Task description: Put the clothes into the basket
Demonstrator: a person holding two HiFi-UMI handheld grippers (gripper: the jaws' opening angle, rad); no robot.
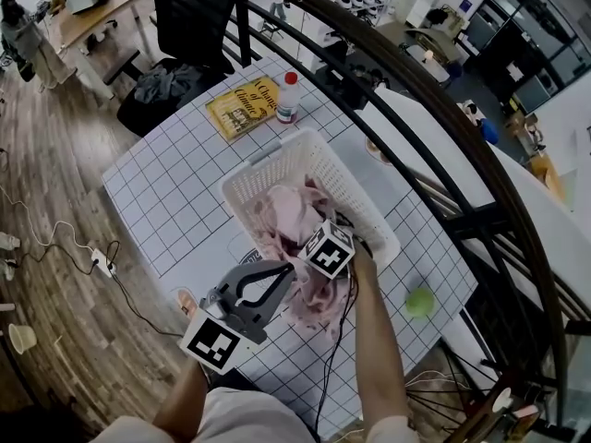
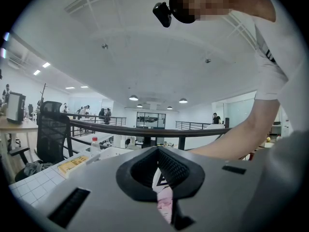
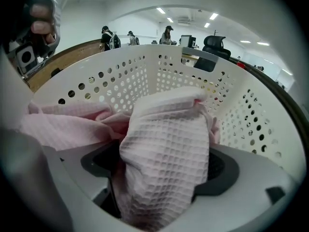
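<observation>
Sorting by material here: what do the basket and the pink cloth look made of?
Basket: likely white plastic, smooth and matte, with rows of moulded round holes. Cloth: soft pink waffle-weave fabric, possibly cotton; the square grid texture and loose folds show it.

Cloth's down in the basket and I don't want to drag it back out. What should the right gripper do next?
Probably lift the right gripper straight up with its fingers wide: the pink cloth lies loosely between them, inside the white basket.
</observation>
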